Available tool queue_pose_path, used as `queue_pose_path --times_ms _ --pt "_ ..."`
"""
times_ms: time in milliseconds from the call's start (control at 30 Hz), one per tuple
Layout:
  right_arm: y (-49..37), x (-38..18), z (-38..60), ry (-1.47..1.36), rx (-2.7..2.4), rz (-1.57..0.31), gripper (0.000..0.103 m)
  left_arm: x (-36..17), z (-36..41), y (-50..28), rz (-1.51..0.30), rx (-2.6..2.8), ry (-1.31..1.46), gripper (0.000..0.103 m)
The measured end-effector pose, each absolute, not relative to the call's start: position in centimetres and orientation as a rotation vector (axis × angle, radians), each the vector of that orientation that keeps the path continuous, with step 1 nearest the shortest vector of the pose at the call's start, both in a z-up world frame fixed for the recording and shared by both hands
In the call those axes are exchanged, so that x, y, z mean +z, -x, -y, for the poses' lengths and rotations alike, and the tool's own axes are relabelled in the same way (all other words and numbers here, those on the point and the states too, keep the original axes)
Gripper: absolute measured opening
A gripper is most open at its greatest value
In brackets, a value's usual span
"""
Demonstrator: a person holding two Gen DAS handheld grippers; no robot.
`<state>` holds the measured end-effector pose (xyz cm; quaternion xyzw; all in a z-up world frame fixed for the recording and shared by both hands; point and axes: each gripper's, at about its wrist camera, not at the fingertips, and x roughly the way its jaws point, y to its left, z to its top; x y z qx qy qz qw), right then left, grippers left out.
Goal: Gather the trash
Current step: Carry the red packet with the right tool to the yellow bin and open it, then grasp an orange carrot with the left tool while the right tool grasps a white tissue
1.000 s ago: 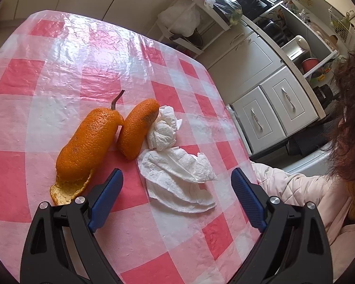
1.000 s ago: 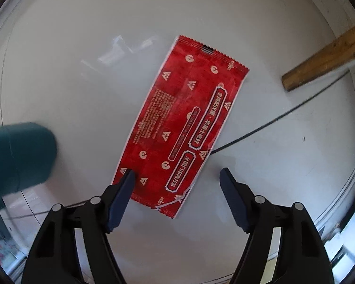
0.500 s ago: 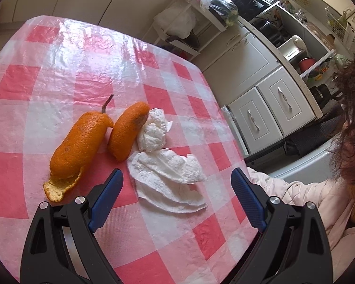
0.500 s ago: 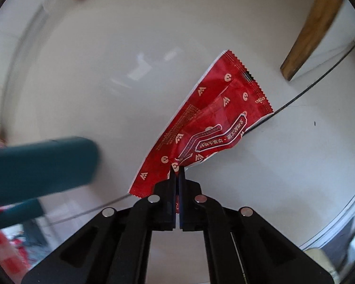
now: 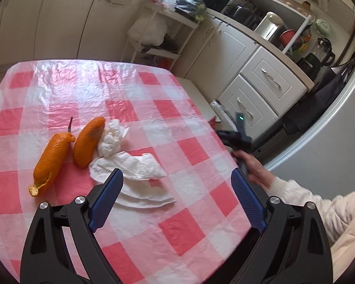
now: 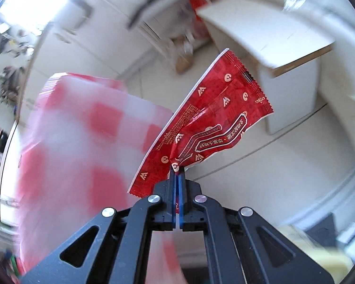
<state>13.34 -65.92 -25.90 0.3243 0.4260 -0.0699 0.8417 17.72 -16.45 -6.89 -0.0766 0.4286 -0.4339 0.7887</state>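
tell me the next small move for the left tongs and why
Probably lower the left tongs onto the white tissue: they are open and empty right above it, while the right tongs are already shut on the red wrapper.

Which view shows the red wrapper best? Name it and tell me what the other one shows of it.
The right wrist view. The red wrapper fills the centre, print sharp, one end pinched in the shut jaws of the right gripper. The left wrist view shows only the blurred right gripper off the table's edge; no wrapper can be made out there.
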Motion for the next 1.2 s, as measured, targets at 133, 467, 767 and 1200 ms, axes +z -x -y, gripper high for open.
queue_pose_path --times_ms 133,467,767,1200 --pt "-5.1 -23.1 63.8 -0.516 -0.228 -0.943 0.002 -5.8 17.0 -15.5 -0.879 -0.934 0.132 0.089" --pt "0.7 -29.4 60.6 -0.448 -0.341 -1.292 0.048 -3.4 13.4 -14.0 -0.818 -0.804 0.170 0.089" --pt "2.0 -11.9 57.2 -0.531 -0.295 -0.770 0.071 -3.7 6.3 -13.9 -0.826 -0.585 0.108 0.089" --pt "-14.9 -10.1 34.4 -0.141 0.180 -0.935 0.078 -8.2 10.3 -22.2 -0.984 -0.569 -0.085 0.089"
